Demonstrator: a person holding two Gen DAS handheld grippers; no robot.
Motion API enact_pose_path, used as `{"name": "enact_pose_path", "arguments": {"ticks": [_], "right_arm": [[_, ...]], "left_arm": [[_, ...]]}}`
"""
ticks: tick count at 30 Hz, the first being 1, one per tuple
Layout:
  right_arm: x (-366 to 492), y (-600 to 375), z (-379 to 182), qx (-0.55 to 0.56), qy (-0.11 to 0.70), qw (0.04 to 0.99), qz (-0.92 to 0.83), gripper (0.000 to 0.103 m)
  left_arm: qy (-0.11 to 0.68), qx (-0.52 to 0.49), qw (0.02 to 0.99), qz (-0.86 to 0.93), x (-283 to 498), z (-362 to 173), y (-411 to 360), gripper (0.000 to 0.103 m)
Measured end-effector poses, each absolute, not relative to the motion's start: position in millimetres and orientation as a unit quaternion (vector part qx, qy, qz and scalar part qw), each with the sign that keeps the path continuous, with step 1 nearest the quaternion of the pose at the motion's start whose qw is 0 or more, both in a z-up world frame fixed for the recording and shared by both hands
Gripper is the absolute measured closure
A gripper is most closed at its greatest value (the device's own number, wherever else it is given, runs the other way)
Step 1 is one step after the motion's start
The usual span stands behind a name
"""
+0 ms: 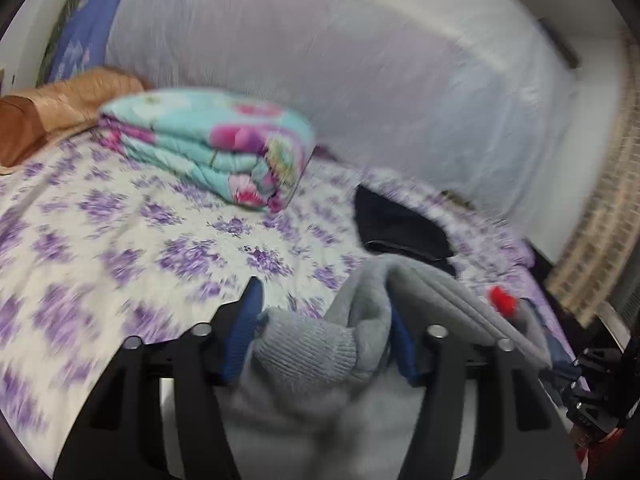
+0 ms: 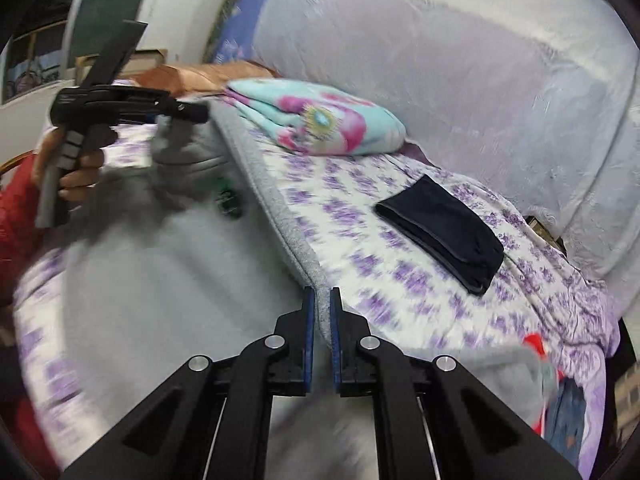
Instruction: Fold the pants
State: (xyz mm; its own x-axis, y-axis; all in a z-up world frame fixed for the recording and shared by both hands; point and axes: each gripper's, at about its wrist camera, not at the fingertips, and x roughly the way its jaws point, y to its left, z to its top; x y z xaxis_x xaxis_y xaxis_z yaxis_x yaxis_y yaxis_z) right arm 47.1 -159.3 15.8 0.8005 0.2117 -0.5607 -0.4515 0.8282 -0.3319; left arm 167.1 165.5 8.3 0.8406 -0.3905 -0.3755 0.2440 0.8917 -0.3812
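Right wrist view: soft, limp pants [image 2: 160, 280] are clamped at 12 o'clock by right gripper [image 2: 322, 320], their bunched cuff by left gripper [image 1: 324, 320].

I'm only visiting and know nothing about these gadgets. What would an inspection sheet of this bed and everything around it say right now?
Surface: bed sheet, white with purple flowers.
Job's things: grey pants, lifted off the bed and held at two spots.
Clutter: folded floral quilt; folded dark garment; brown pillow; something red, too blurred to name.
Grippers: left gripper has bunched grey cloth between its blue pads; right gripper is shut on a pants edge.
Cables: nothing seen.
Surroundings: pale curtain-like cloth behind the bed; a hand holds the left gripper.
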Motion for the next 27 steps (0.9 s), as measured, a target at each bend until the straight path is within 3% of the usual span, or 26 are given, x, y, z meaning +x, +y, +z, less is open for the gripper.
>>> {"name": "enact_pose_path", "arguments": {"ticks": [2, 3, 9, 15, 19, 22, 26, 27], "right_arm": [[14.5, -158.9, 2.7, -0.219, 0.271, 0.916, 0.199, 0.095], [6.2, -157.5, -4.4, -0.213, 0.28, 0.913, 0.209, 0.095], [-24.0, -154.3, -52.3, -0.208, 0.321, 0.897, 0.222, 0.095], [-27.6, -161.2, -55.5, -0.166, 0.319, 0.907, 0.219, 0.095], [-28.0, -162.0, -54.8, -0.158, 0.319, 0.909, 0.216, 0.094], [-27.3, -160.7, -59.0, -0.158, 0.324, 0.908, 0.214, 0.094], [-31.4, -154.1, -58.4, -0.189, 0.326, 0.9, 0.218, 0.089], [-31.9, -157.8, -53.2, -0.178, 0.328, 0.899, 0.229, 0.085]], "left_arm": [[0.219, -0.172, 0.947, -0.161, 126.4, -2.4, 183.2, 0.01], [0.225, -0.195, 0.941, -0.159, 106.3, -14.6, 196.3, 0.008], [0.311, -0.28, 0.895, -0.157, 67.2, -61.6, 234.0, 0.009], [0.257, -0.29, 0.91, -0.146, 39.9, -23.7, 234.7, 0.009], [0.278, -0.259, 0.909, -0.171, 59.9, -6.3, 201.8, 0.008], [0.314, -0.223, 0.906, -0.173, 84.0, -25.3, 169.8, 0.008], [0.338, -0.091, 0.931, -0.103, 105.6, -51.9, 145.9, 0.009], [0.334, -0.055, 0.938, -0.078, 102.8, -50.5, 140.5, 0.014]]}}
